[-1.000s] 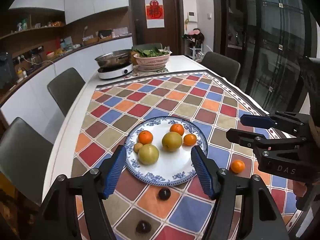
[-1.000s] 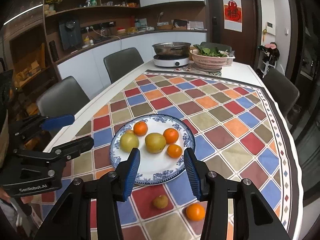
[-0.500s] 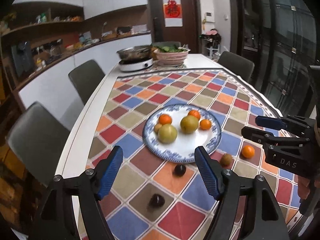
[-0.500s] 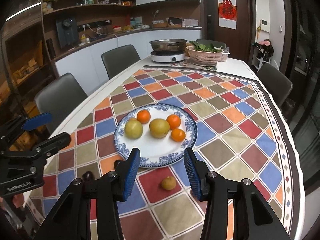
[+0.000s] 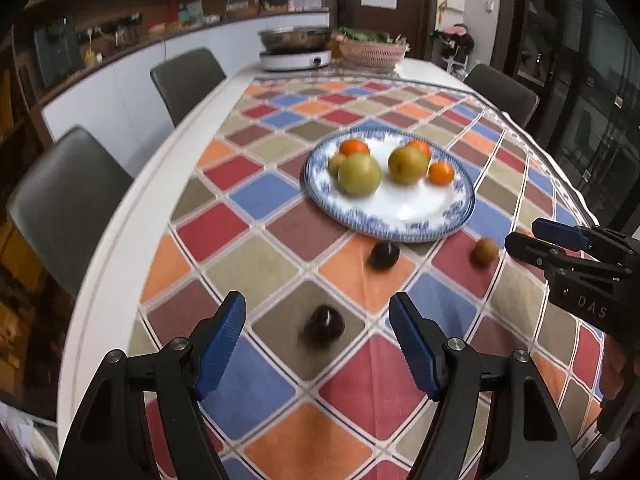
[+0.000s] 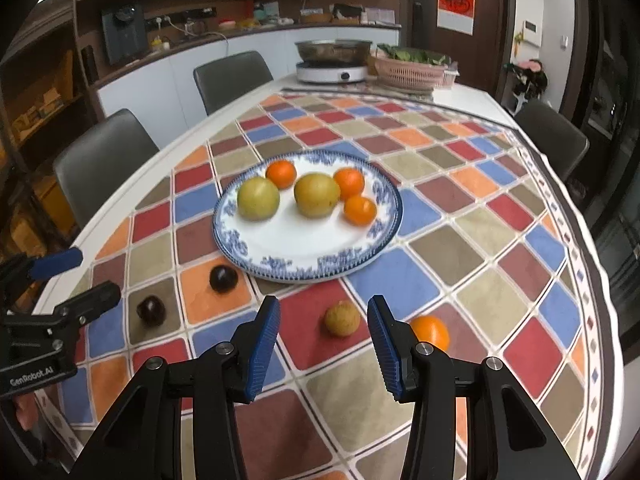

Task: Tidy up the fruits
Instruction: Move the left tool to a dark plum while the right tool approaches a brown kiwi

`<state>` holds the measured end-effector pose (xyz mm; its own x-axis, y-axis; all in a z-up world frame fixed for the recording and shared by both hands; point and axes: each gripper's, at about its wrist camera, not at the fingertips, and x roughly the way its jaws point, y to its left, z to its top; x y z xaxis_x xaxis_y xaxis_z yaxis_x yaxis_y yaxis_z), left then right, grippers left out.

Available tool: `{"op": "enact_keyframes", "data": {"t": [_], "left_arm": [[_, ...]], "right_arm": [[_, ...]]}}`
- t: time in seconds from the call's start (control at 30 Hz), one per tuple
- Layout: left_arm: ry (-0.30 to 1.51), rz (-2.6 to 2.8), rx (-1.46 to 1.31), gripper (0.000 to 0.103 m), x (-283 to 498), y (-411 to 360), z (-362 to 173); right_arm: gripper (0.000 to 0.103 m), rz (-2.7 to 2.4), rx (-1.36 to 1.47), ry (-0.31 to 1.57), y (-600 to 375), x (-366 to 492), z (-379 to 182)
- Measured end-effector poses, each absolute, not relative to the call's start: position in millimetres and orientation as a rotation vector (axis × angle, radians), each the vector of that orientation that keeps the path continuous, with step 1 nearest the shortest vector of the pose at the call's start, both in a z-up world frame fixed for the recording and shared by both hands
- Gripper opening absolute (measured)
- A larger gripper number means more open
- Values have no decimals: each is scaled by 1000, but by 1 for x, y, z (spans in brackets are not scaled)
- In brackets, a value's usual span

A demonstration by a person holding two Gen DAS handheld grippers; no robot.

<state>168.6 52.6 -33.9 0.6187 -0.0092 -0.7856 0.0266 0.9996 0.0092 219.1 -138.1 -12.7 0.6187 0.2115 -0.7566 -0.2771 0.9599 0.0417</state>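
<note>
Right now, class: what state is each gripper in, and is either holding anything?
Left gripper: open, empty, framing a dark fruit on the cloth.
Right gripper: open, empty, framing a brown fruit.

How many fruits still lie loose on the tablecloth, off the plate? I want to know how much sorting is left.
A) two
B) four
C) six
B: off the blue-rimmed plate lie two dark plums, a small brown fruit and an orange, all on the tablecloth.
</note>
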Motion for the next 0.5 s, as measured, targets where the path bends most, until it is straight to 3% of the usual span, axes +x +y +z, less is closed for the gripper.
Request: {"op": "enact_keyframes", "data": {"t": [0.5], "left_arm": [[1009, 9, 14, 73, 183, 57, -84]], "right_arm": [[46, 252, -82, 956, -139, 235, -58]]}}
